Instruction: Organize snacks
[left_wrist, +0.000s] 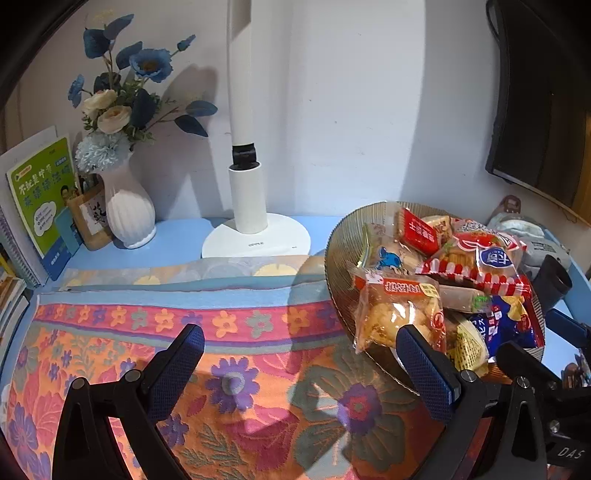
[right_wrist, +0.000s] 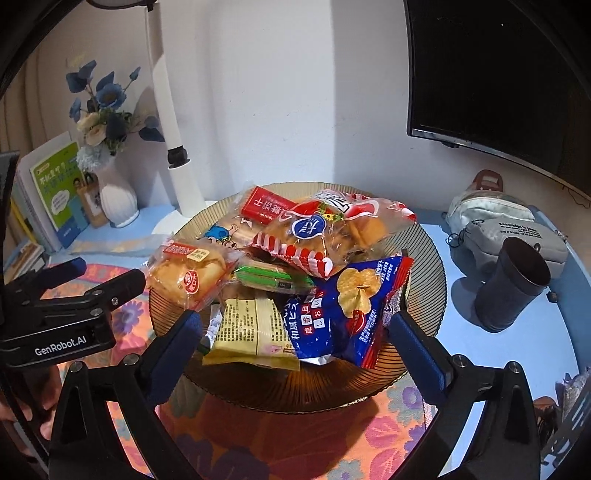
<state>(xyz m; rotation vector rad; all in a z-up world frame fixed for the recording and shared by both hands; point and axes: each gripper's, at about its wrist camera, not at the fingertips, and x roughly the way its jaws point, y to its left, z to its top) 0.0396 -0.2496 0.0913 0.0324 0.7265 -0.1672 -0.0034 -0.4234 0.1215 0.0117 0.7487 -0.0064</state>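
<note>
Both grippers are spread apart and hold nothing: our right gripper (right_wrist: 295, 328) hangs low in the frame over the near rim of the plate (right_wrist: 424, 236), our left gripper (left_wrist: 301, 350) over the flowered cloth (left_wrist: 236, 369) at lower left. All the snacks (right_wrist: 295, 266) we can see lie heaped loosely on the plate at centre frame; none shows on the table (right_wrist: 498, 343). We judge this fits a gathered pile or one waiting to be sorted.

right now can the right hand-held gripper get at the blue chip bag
Probably yes: the right hand-held gripper is open right at the blue chip bag, which lies on top of the pile, uncovered.
</note>
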